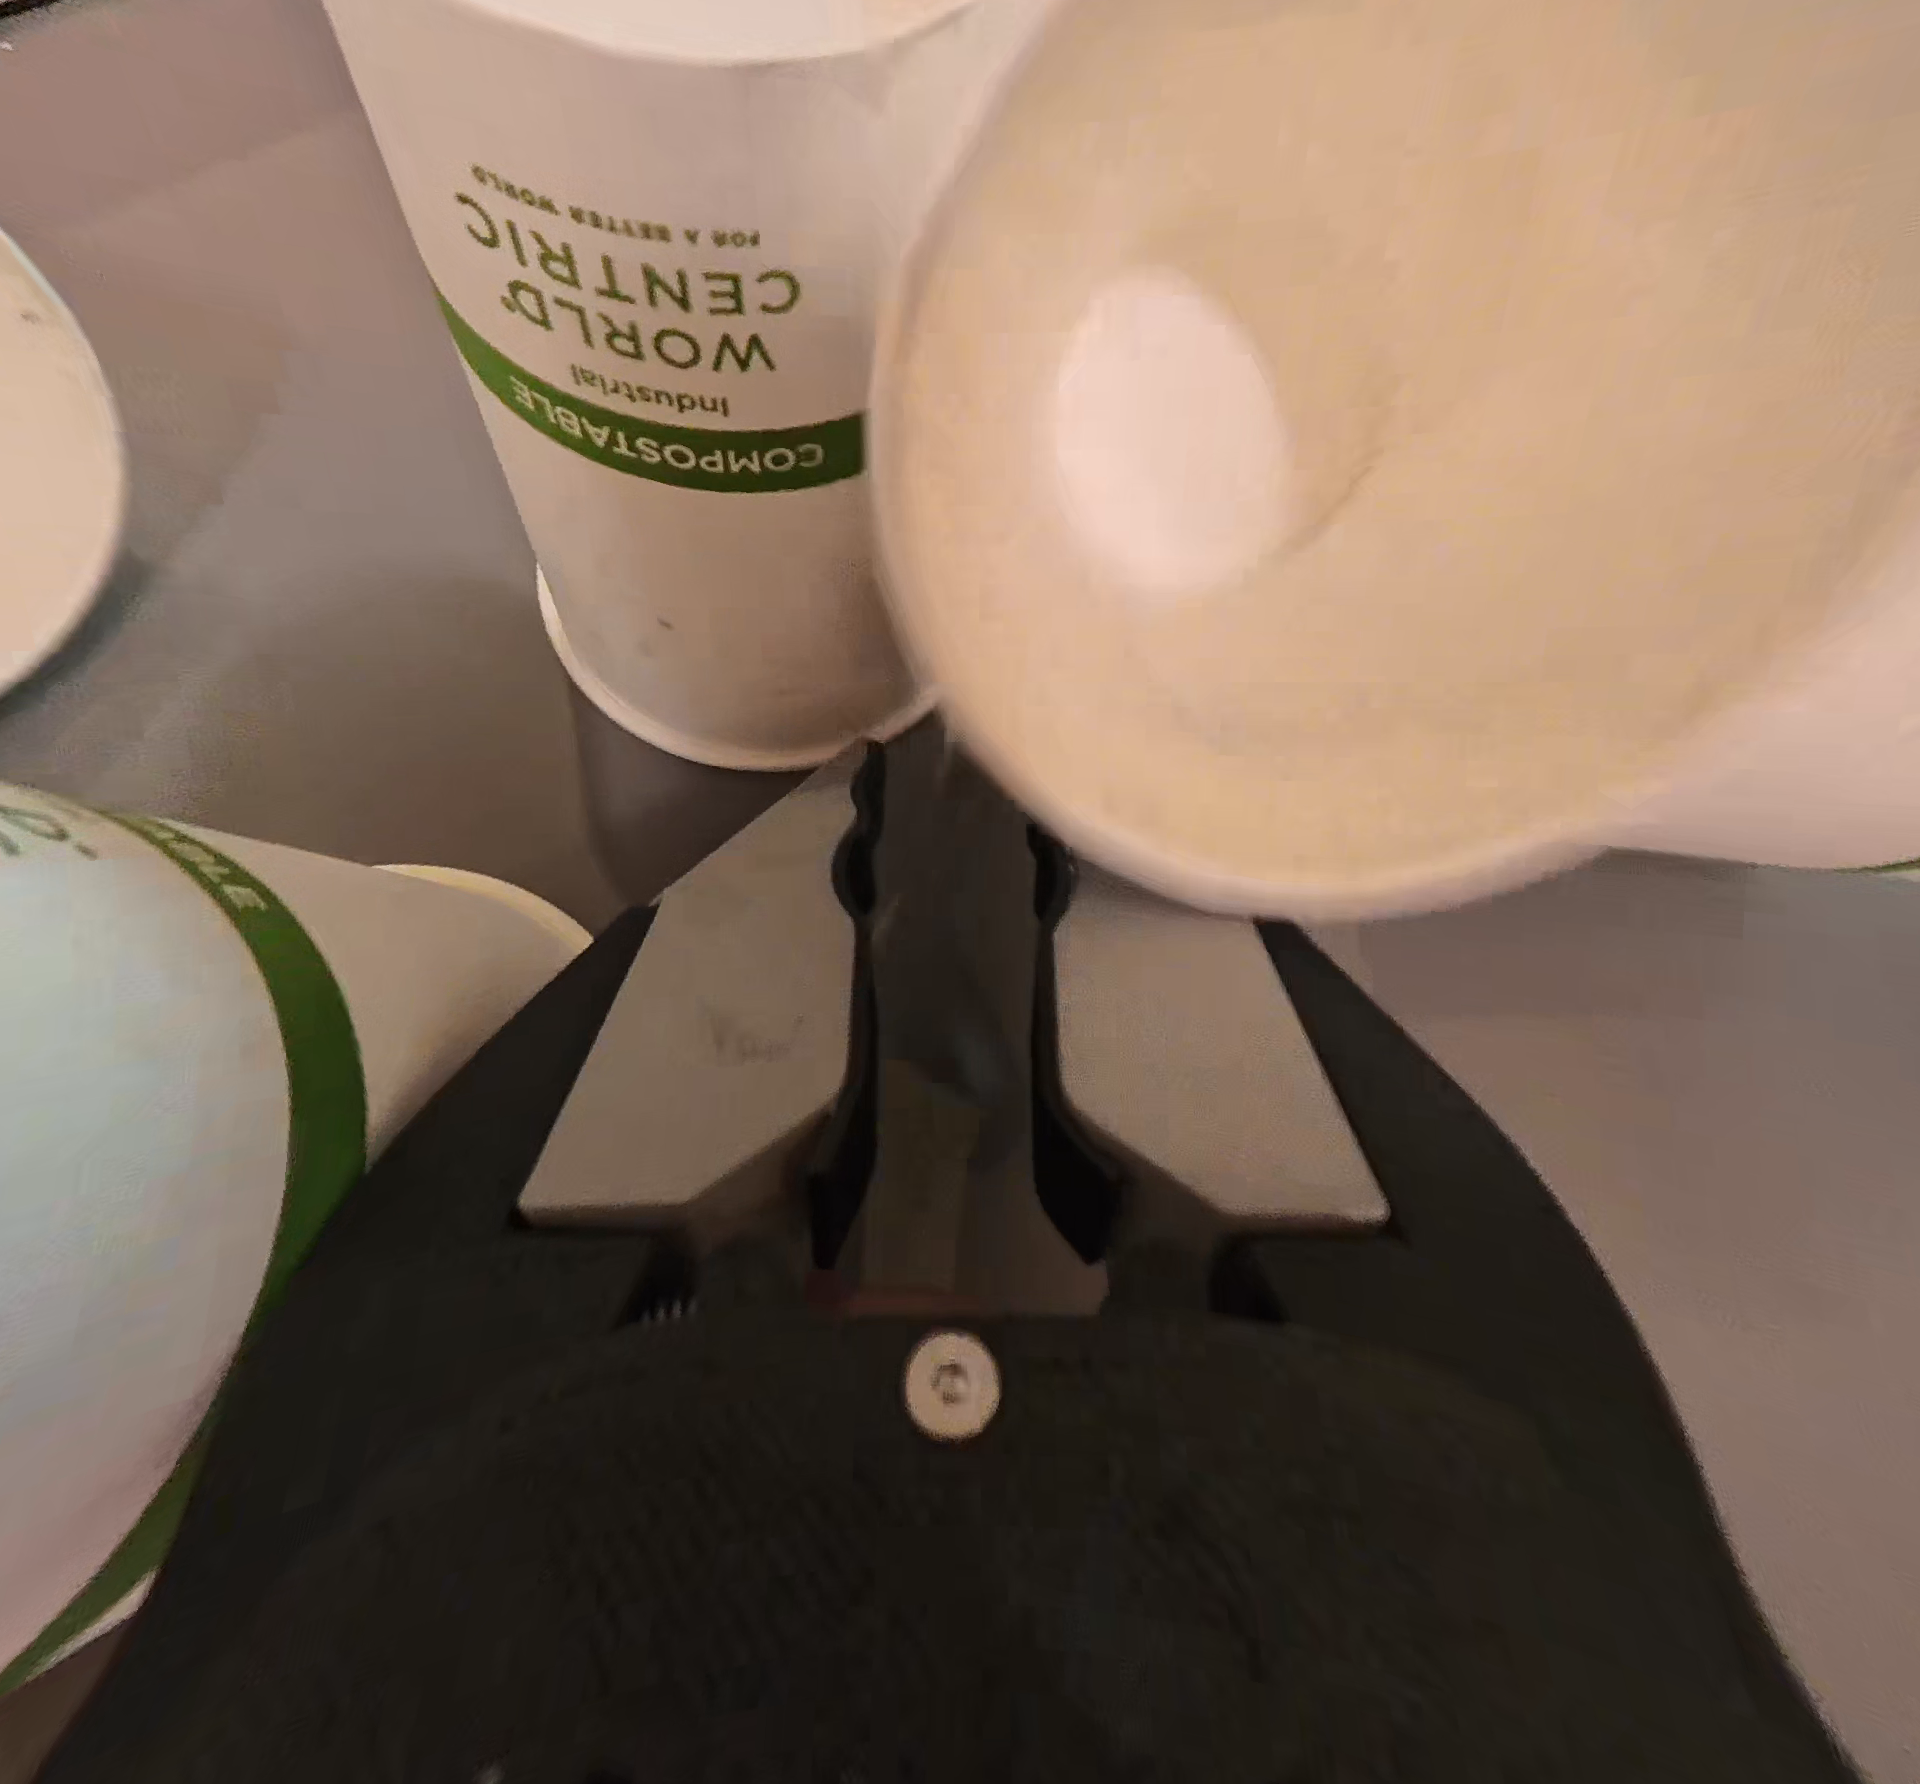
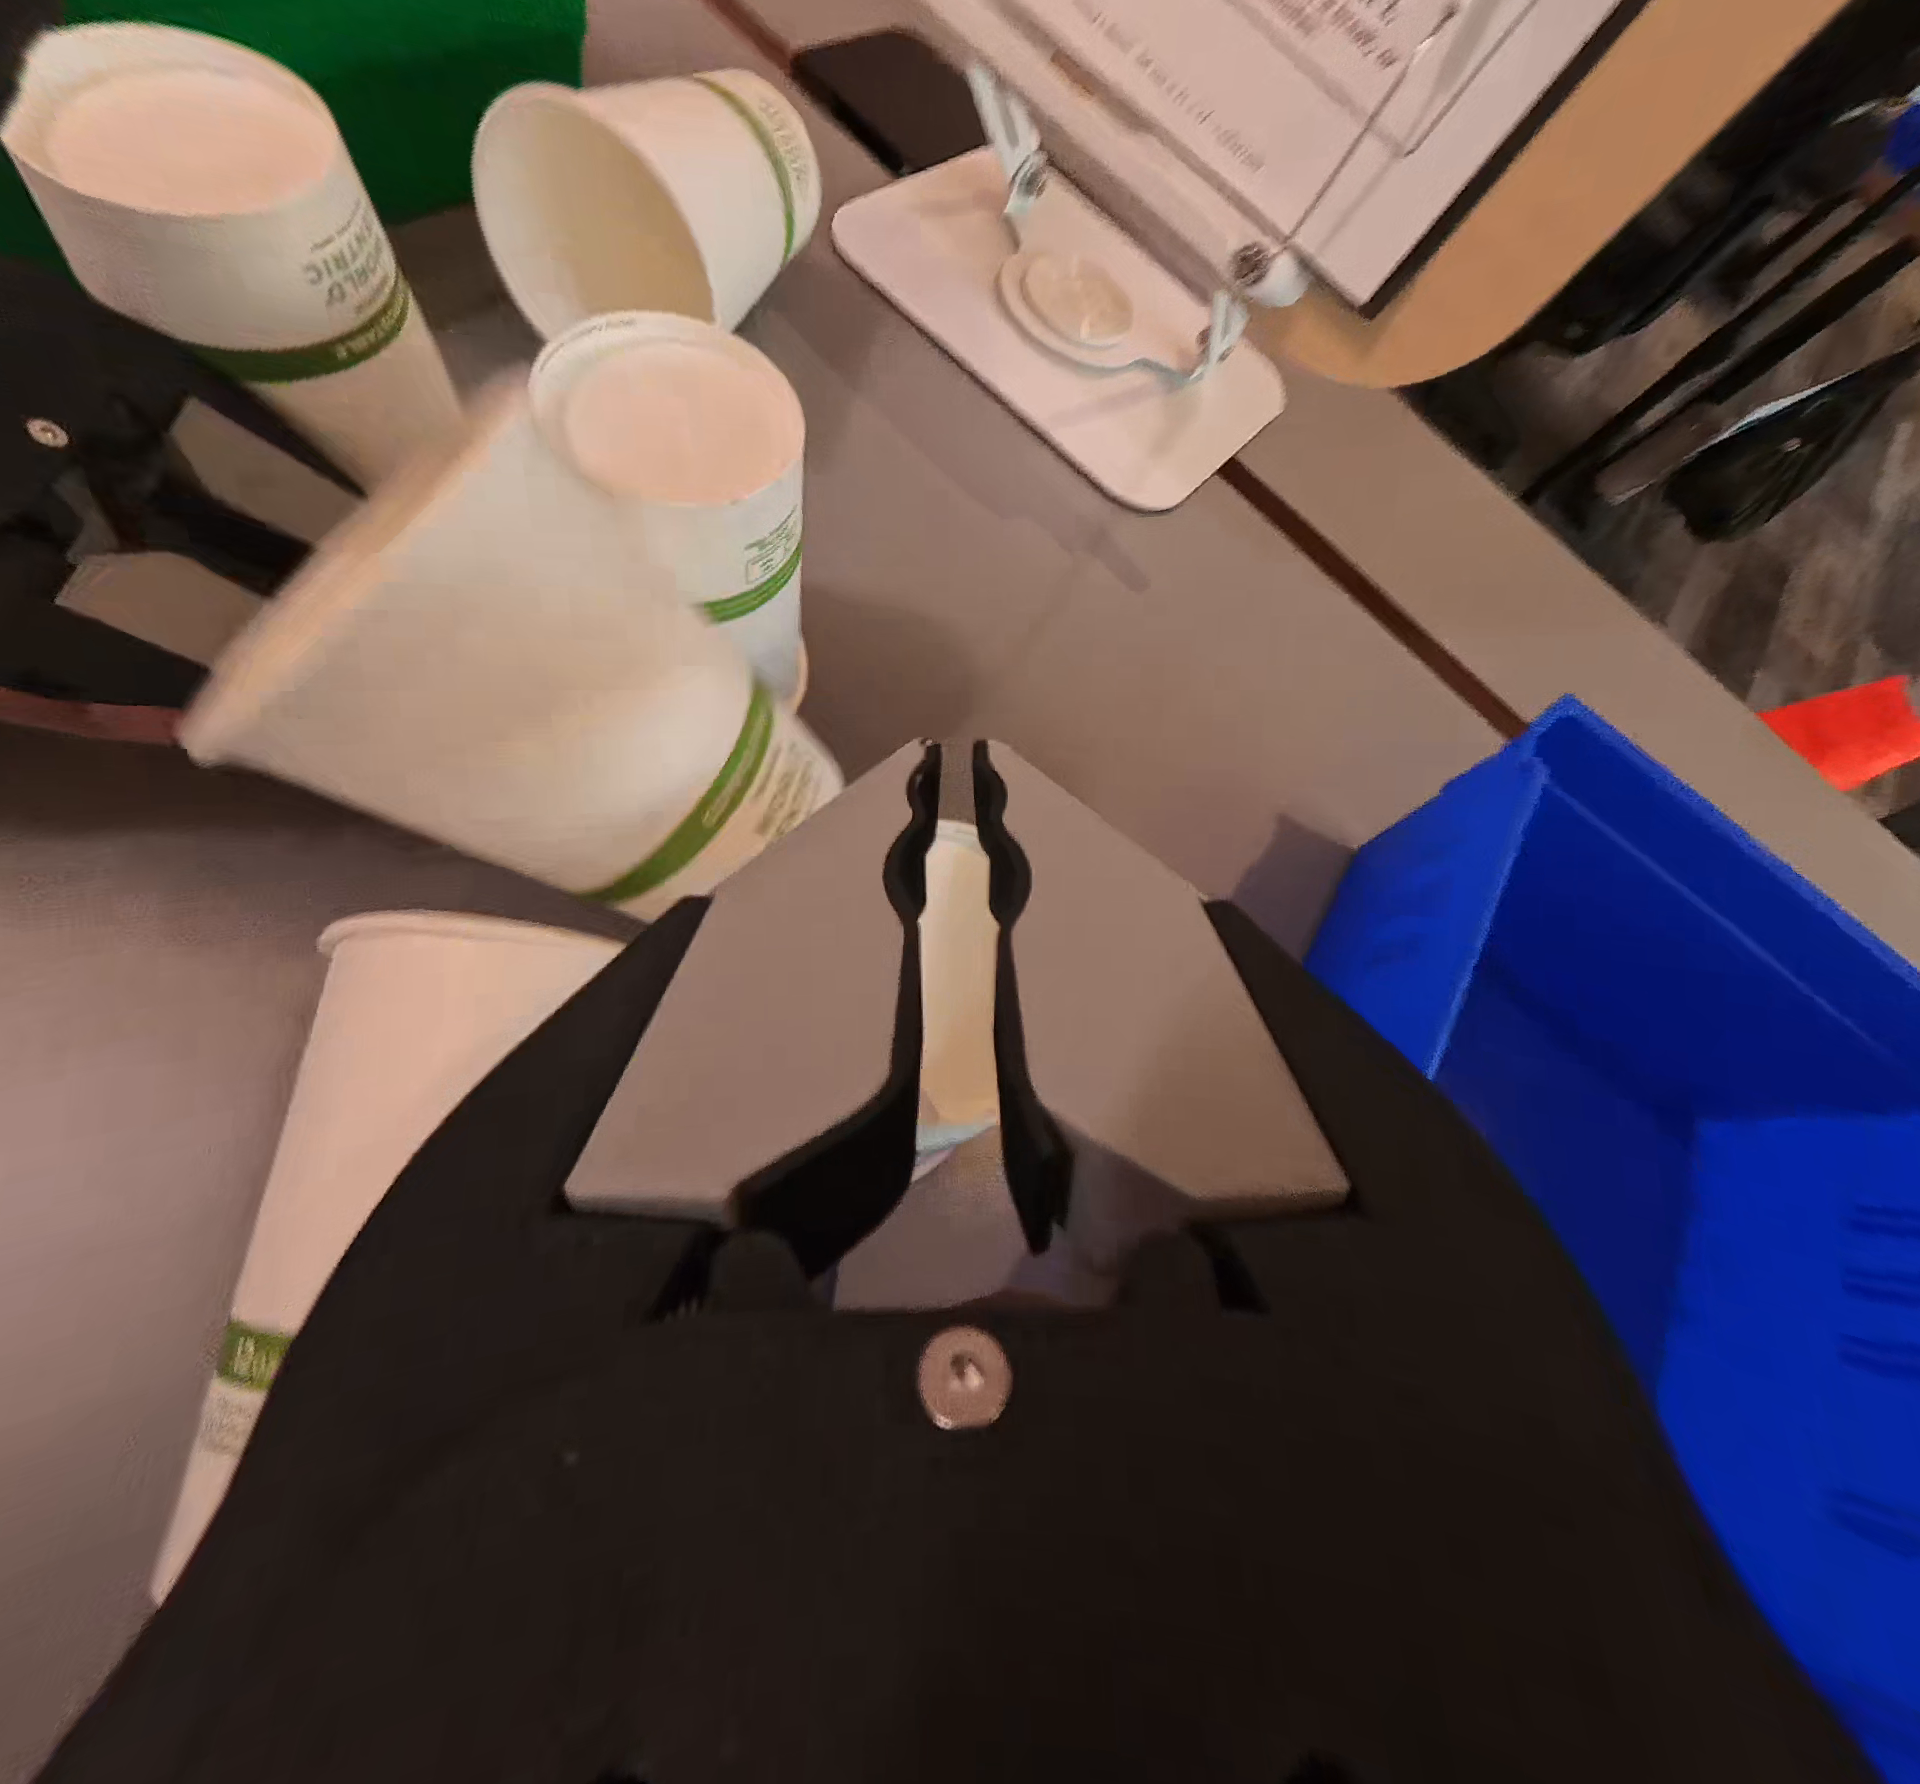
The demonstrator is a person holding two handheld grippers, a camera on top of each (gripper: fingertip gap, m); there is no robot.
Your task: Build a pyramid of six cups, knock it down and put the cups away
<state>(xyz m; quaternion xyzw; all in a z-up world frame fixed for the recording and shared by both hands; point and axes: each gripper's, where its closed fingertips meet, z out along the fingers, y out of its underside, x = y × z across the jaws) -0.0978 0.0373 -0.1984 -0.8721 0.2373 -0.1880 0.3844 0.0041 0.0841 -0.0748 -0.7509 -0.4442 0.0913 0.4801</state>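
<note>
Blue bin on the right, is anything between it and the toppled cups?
Nothing visible blocks it. The blue bin sits open at the table's right edge, and bare grey tabletop separates it from the fallen paper cups. Only the right gripper, jaws nearly closed and empty, hovers over that gap.

white paper cups with green bands scattered on grey table: two upside down, far-left cup (image 2: 208, 207) and middle cup (image 2: 686, 487); one on its side (image 2: 634, 186), mouth open toward camera; one blurred, tilted (image 2: 488, 674); one lying near (image 2: 405, 1111)
</note>
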